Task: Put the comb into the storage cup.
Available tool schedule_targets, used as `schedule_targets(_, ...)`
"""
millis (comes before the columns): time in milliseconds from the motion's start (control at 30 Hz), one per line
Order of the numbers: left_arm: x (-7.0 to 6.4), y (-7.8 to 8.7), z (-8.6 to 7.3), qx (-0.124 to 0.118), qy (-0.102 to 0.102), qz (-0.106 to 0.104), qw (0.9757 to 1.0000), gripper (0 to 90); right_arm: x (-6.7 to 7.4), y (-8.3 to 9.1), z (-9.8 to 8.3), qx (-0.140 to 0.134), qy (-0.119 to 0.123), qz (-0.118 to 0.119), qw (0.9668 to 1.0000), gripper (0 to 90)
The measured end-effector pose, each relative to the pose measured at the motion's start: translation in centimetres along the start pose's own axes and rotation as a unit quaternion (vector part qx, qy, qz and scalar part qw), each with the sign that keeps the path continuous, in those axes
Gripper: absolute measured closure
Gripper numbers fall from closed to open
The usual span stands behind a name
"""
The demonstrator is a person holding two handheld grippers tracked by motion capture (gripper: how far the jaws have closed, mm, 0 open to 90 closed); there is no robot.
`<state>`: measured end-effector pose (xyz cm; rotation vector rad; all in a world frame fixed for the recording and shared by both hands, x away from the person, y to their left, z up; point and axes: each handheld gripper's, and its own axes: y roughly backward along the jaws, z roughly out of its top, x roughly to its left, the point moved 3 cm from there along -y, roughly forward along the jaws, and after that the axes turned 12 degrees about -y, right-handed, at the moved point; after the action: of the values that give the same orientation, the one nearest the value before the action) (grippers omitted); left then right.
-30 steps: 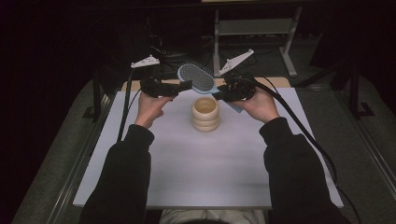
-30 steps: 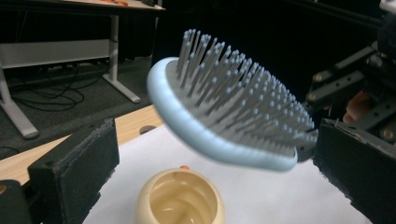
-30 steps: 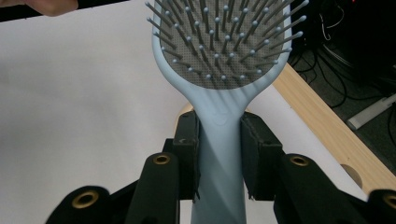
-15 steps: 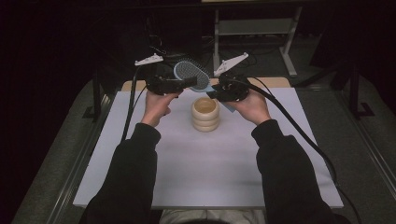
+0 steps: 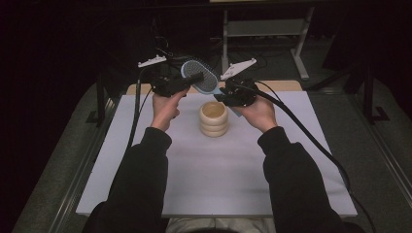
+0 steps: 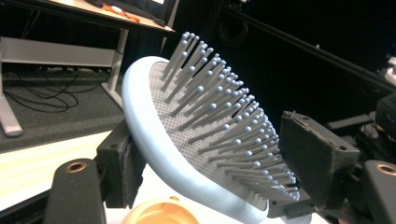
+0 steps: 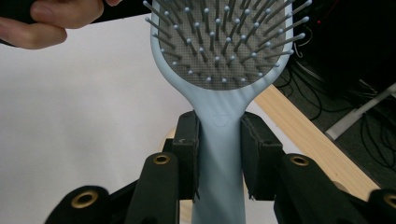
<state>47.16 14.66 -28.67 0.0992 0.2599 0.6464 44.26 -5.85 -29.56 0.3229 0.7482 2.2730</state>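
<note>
- Your right gripper [image 7: 218,154] has the brush [image 7: 219,51] by its handle, both pads pressed flat on the neck just below the head; that grip looks square and firm, so leave it alone.
- The brush is held in the air over the far edge of the table [image 5: 145,160], above and just behind the cup [image 5: 214,119], bristles turned up and toward you.
- Your left gripper [image 6: 205,154] has just been closing, and the brush head sits between its jaws; the near pad lies against the pale back of the head, the far pad looks to touch the tips of the bristles at most; I judge it is not clamped yet.
- Bristles give under a pad, so a grip across them may feel soft and could let the head twist; take the rim if you can, or close slowly until the back is seated.
- Hold your right hand steady while the left one closes; any pull between the two could lever the handle in its pads.
- Let go with the right only once the left plainly carries the head.
- The cup stands near the far edge at the middle; keep the handle clear of its rim as you work above it.
</note>
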Motion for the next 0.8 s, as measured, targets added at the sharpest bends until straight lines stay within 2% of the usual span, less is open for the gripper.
schedule_targets(100, -0.1, -0.2, 0.0, -0.006, 0.007, 0.001, 1.0000, 31.2, 0.1, -0.2, -0.1, 0.001, 0.002, -0.010, 0.9999, 67.9)
schedule_targets(200, -0.3, -0.5, 0.0, -0.010, 0.014, -0.017, 0.9997, 36.4, 0.2, -0.5, -0.2, 0.000, 0.000, -0.007, 1.0000, 67.0)
schedule_targets(300, -0.7, -0.8, 0.1, -0.007, 0.018, -0.022, 0.9996, 40.4, 0.3, -0.8, -0.2, 0.002, -0.002, -0.018, 0.9998, 67.0)
schedule_targets(433, -1.0, -0.9, 0.5, -0.010, 0.013, -0.027, 0.9995, 47.1, 0.1, -1.0, -0.3, 0.004, -0.007, -0.022, 0.9997, 67.1)
schedule_targets(567, -1.1, -0.9, 0.7, -0.019, 0.029, -0.029, 0.9990, 51.6, 0.1, -1.1, -0.3, 0.000, -0.012, -0.021, 0.9997, 67.1)
schedule_targets(600, -1.2, -0.9, 0.7, -0.018, 0.026, -0.026, 0.9992, 52.2, 0.1, -1.1, -0.3, -0.001, -0.014, -0.020, 0.9997, 67.1)
schedule_targets(700, -1.8, -0.9, 1.0, -0.012, -0.002, -0.022, 0.9997, 53.8, 0.1, -1.2, -0.3, 0.001, -0.014, -0.018, 0.9997, 67.1)
schedule_targets(800, -2.0, -0.8, 1.5, -0.016, -0.006, -0.017, 0.9997, 54.7, 0.1, -1.1, -0.2, -0.008, -0.023, -0.010, 0.9996, 67.1)
